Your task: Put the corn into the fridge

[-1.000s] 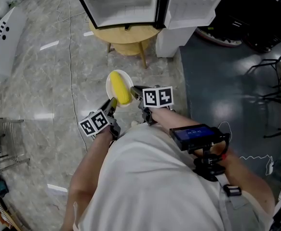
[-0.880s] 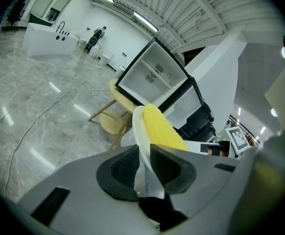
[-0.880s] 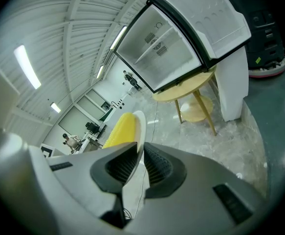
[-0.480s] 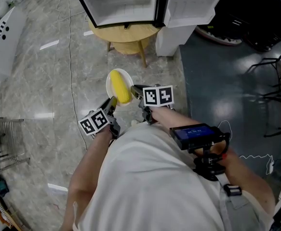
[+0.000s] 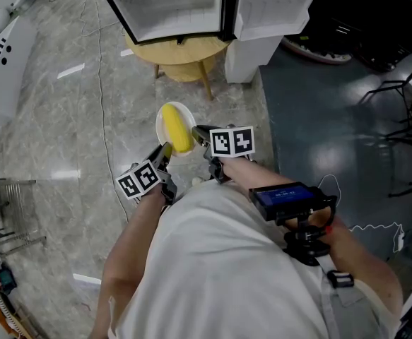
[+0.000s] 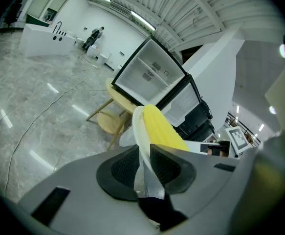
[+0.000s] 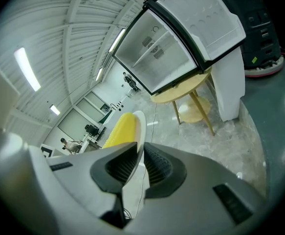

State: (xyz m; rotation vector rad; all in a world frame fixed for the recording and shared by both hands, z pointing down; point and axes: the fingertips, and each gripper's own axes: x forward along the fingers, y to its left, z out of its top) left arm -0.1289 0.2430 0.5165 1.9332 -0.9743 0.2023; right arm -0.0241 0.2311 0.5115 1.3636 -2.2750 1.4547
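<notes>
Only the fridge (image 5: 170,6) has drifted toward eleven o'clock; my left gripper (image 5: 166,149) and right gripper (image 5: 196,132) stay clamped on the plate (image 5: 160,124) carrying corn (image 5: 177,127).

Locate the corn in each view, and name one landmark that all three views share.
Head view: the corn lies on the white plate, just left of centre, below the round wooden table.
Left gripper view: centre, just right of the plate's raised rim.
Right gripper view: left of centre, just left of the plate's rim.
Shared landmark: the fridge, standing open in the upper part of every view.
</notes>
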